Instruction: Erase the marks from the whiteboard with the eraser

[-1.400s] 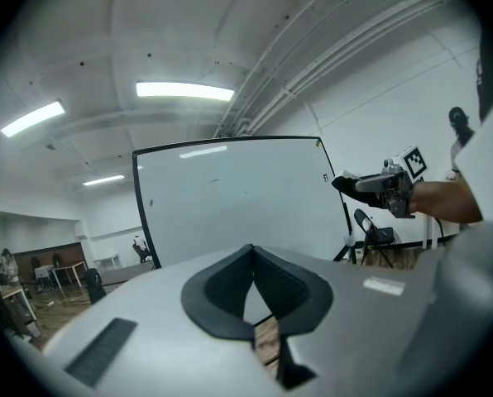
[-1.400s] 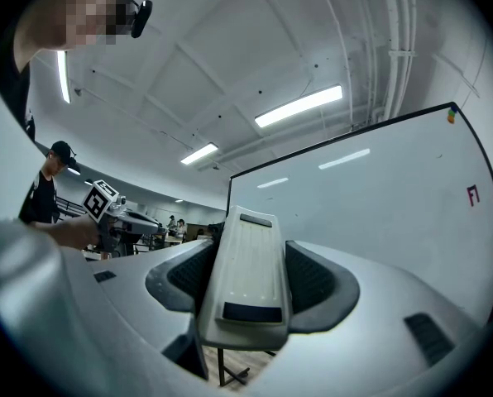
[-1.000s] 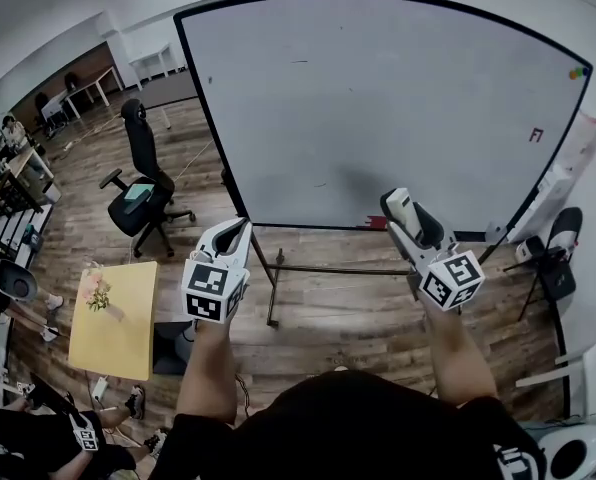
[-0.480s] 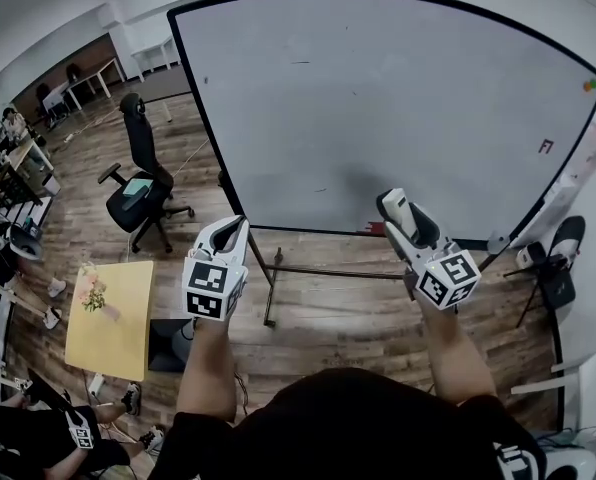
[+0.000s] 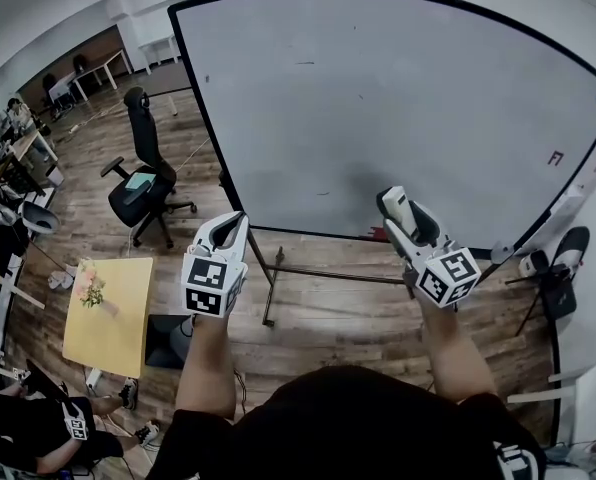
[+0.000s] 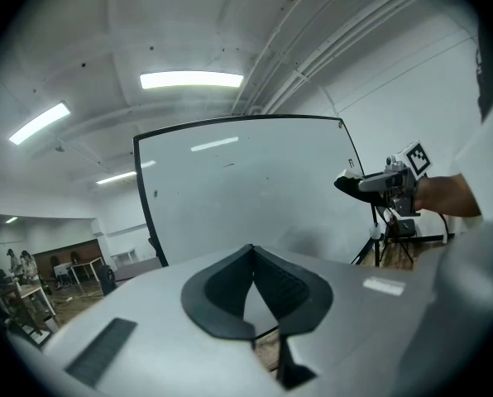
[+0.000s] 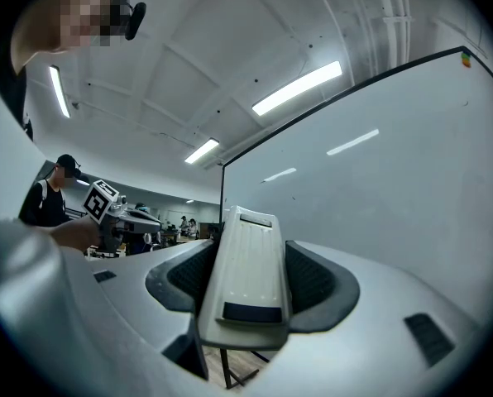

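Red mark (image 5: 556, 157) lies far right of the eraser (image 7: 245, 271), clamped lengthwise in the right gripper (image 5: 406, 214); left gripper (image 5: 232, 228) closed, empty.

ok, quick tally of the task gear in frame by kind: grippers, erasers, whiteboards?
grippers: 2, the left gripper and the right gripper
eraser: 1, clamped in the right gripper
whiteboard: 1
total: 4

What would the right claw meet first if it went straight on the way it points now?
Probably the whiteboard: the eraser held in the right claw would touch its lower part first. Depth is unclear.
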A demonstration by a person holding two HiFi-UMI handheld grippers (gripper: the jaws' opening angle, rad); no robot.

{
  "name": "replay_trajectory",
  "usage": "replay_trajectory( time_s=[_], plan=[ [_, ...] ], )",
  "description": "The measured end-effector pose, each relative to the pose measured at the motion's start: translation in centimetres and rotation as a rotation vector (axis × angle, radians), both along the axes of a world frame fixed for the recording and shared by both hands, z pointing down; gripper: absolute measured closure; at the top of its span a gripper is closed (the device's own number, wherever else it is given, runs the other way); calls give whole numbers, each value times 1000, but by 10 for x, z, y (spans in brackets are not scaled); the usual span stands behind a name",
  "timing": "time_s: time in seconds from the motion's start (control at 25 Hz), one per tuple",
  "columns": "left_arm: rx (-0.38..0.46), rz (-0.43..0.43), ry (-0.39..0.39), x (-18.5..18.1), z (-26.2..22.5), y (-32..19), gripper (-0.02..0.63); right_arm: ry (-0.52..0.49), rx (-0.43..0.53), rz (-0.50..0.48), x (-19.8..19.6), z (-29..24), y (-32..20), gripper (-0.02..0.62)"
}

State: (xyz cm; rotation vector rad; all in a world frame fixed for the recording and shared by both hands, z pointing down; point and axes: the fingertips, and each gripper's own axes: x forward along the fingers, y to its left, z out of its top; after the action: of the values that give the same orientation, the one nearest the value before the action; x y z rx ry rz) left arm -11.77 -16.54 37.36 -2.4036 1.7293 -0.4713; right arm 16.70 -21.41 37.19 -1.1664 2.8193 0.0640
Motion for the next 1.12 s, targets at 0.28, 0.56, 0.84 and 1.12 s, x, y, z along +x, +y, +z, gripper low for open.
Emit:
replay_trajectory(
  time_s=[0.28, 0.56, 0.84, 1.12],
  plan=[
    [0, -11, -4, 1, -1, -12, 595, 7, 2, -15, -1, 0, -15, 336],
    [5, -29, -7, -2, -3, -24, 595, 10, 8, -32, -2, -4, -31, 336],
    [10, -42, 1, -2, -1, -40, 595, 16, 18, -46, -5, -6, -50, 336],
    [5, -35, 57, 3, 2, -52, 595, 28, 30, -60, -6, -11, -66, 336]
  ],
)
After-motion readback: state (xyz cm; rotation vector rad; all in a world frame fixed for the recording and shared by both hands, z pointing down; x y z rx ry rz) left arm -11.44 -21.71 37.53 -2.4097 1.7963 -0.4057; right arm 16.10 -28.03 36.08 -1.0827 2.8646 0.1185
